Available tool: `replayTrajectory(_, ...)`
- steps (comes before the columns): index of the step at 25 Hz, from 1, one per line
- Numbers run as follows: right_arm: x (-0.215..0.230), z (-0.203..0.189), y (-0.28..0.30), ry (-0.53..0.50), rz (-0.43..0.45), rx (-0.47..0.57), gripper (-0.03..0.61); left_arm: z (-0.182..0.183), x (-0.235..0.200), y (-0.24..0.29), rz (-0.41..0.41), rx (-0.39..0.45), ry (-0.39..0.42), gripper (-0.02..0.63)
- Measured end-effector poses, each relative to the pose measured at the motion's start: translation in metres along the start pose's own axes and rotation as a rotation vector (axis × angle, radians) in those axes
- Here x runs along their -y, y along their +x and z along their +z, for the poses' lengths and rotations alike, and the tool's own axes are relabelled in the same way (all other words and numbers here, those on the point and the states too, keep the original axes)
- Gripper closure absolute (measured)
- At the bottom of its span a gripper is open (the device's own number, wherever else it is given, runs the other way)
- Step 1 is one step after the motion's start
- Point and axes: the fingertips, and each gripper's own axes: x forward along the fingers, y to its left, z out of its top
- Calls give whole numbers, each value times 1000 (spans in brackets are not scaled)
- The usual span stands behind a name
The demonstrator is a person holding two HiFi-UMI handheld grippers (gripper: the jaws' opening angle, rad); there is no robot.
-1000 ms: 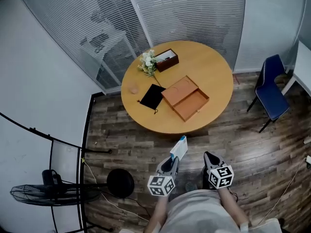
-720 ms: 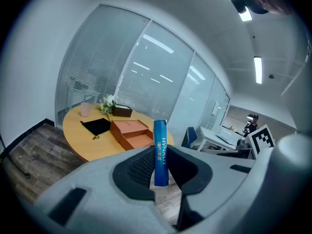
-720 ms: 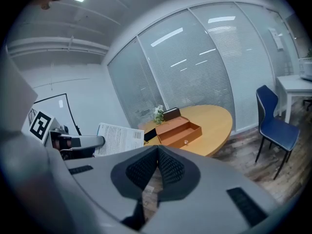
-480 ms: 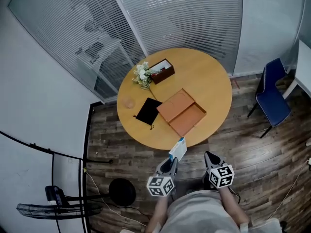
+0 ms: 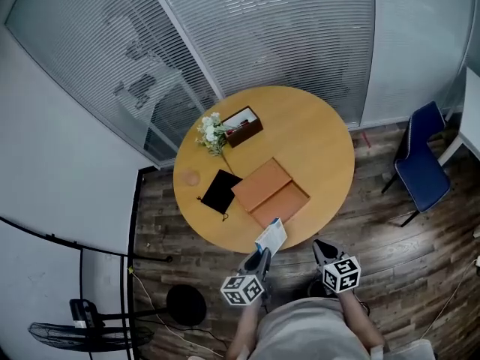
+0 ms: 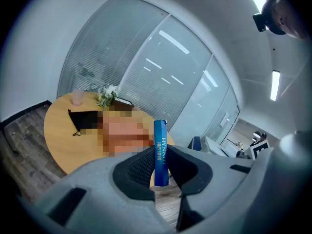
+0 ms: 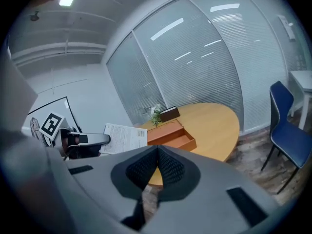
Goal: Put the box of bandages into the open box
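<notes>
My left gripper [image 5: 261,258] is shut on the box of bandages [image 5: 271,236], a flat white box with a blue edge [image 6: 161,152] that stands upright between the pads. The bandage box hangs over the near edge of the round wooden table [image 5: 315,133]. The open orange-brown box [image 5: 271,193] lies on the table's near half, with its lid folded out to the left; I also see this open box [image 7: 171,134] past my right gripper [image 7: 157,165]. My right gripper [image 5: 322,250] is shut and empty, held over the floor just short of the table.
On the table lie a black pouch [image 5: 220,192], a pink cup [image 5: 193,178], white flowers [image 5: 211,133] and a small dark box [image 5: 242,125]. A blue chair [image 5: 420,163] stands at the right. A fan [image 5: 82,334] and a round black base [image 5: 186,304] stand on the floor at the left.
The table has come closer in the head view as I walk toward it. The bandage box now overlaps the table's near edge. Both grippers keep their grip states.
</notes>
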Motion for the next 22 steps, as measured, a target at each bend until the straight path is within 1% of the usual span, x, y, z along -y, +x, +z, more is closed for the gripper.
replayTrajectory(4,23,3,9,-12,41,-35,581,2,5,30,8,-3,-44,545)
replayTrajectory(7,39,2,10,-33,53,-61,580,1,10,47,16,2,-70,545)
replayTrajectory(10,51,3,14,-34,60,-65,580,5,14,61,14,12,-93,545)
replayTrajectory(13,53,2,17,-41,76,-73,581,6,15,68,11,15,-131,545)
replayTrajectory(19,47,1,28,-91,100,-107,580,6,3,74,27,19,-213,545)
replayTrajectory(22,42,4,38,-113,103,-112,580,12,-4,78,24,8,-221,545)
